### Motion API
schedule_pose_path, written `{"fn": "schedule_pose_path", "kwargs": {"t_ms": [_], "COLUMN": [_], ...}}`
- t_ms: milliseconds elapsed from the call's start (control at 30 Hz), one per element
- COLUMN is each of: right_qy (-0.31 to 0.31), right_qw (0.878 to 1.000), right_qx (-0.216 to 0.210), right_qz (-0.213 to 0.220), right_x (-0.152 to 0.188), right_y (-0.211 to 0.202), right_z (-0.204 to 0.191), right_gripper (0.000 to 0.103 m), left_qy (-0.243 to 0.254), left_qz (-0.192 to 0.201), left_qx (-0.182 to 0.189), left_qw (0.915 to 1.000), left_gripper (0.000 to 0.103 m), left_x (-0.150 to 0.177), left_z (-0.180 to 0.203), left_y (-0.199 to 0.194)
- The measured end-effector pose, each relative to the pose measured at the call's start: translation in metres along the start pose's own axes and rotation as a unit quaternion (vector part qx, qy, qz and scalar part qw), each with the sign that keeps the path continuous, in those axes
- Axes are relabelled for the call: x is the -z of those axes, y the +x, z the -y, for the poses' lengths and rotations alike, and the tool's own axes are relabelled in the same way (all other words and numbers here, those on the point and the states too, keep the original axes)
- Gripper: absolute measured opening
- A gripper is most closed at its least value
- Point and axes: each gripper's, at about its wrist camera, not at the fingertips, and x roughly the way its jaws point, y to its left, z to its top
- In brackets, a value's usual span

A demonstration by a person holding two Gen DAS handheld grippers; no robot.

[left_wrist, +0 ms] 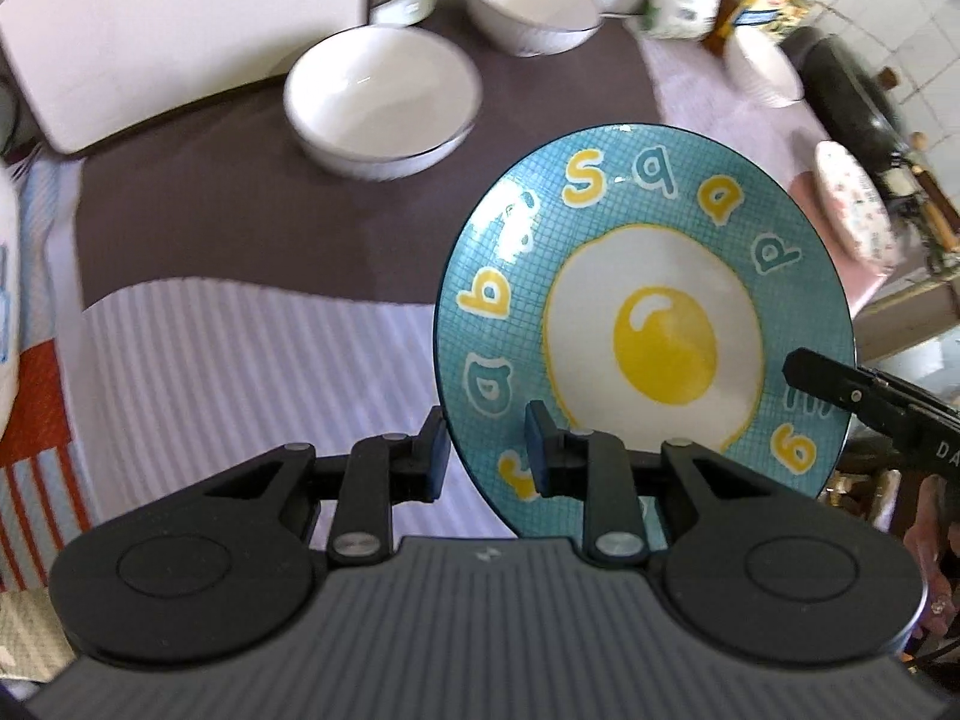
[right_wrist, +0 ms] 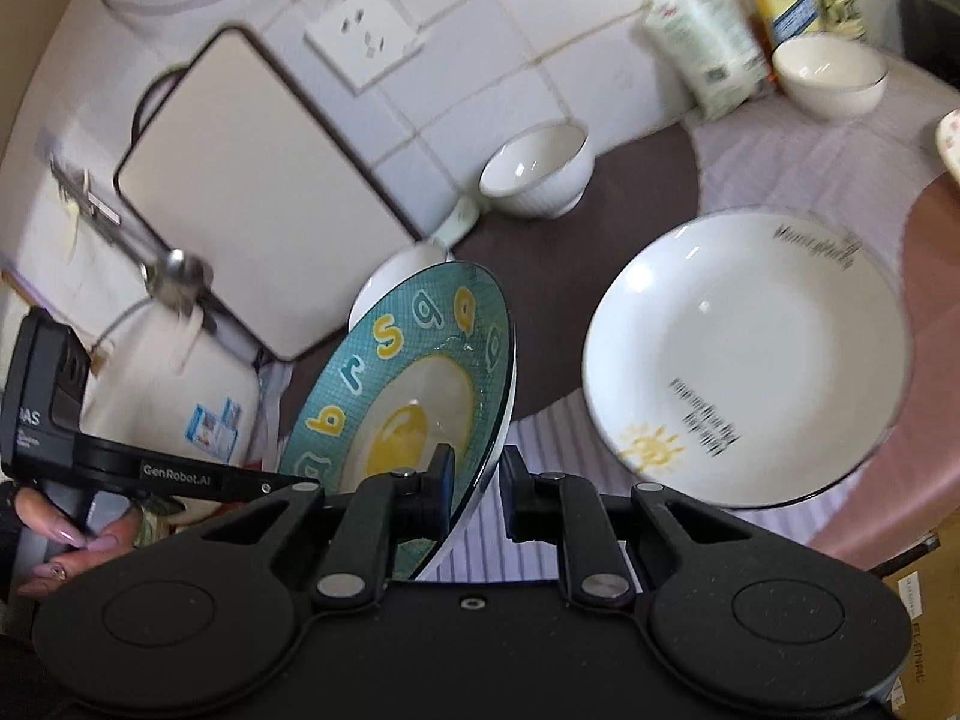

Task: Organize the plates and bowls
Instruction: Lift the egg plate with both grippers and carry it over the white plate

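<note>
Plate (left_wrist: 645, 312), teal with a fried-egg print, sits tilted above the desk (left_wrist: 240, 330) in my left wrist view. My left gripper (left_wrist: 487, 456) has its jaws clamped on the plate's near rim. The right gripper (left_wrist: 852, 396) comes in at the far rim. Two white bowls (left_wrist: 384, 99) stand beyond on the brown cloth.

From the right wrist, my right gripper (right_wrist: 475, 483) has its jaws closed on the same plate's (right_wrist: 414, 384) edge. A white dish (right_wrist: 750, 354) lies to the right, well apart.
</note>
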Motion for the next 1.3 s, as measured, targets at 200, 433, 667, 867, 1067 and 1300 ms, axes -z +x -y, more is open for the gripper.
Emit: {"fn": "schedule_pose_path", "kwargs": {"t_ms": [200,433,667,867,1067,1300], "right_qy": [0.01,0.015,0.022,0.028,0.05,0.045], "right_qw": [0.999,0.999,0.999,0.999,0.998,0.997], "right_qx": [0.015,0.029,0.023,0.009,0.001,-0.003], "right_qz": [0.027,0.019,-0.002,-0.031,-0.049,-0.062], "right_x": [-0.02,-0.039,-0.059,-0.072,-0.078,-0.09], "right_y": [-0.033,-0.038,-0.035,-0.03,-0.019,-0.011], "right_z": [0.016,0.047,0.086,0.118,0.147,0.157], "right_gripper": [0.02,0.02,0.02,0.021,0.021,0.02], "left_qy": [0.029,0.028,0.004,-0.017,-0.031,-0.029], "left_qz": [0.012,0.001,-0.017,-0.039,-0.05,-0.044], "left_qx": [0.015,0.012,0.005,-0.003,-0.018,-0.042], "left_qw": [0.9994,0.9995,0.9998,0.9991,0.9981,0.9977], "left_gripper": [0.024,0.025,0.026,0.026,0.026,0.026], "left_x": [-0.019,-0.04,-0.054,-0.056,-0.057,-0.06], "left_z": [0.037,0.069,0.09,0.107,0.116,0.128], "left_y": [0.0,0.025,0.057,0.086,0.111,0.118]}}
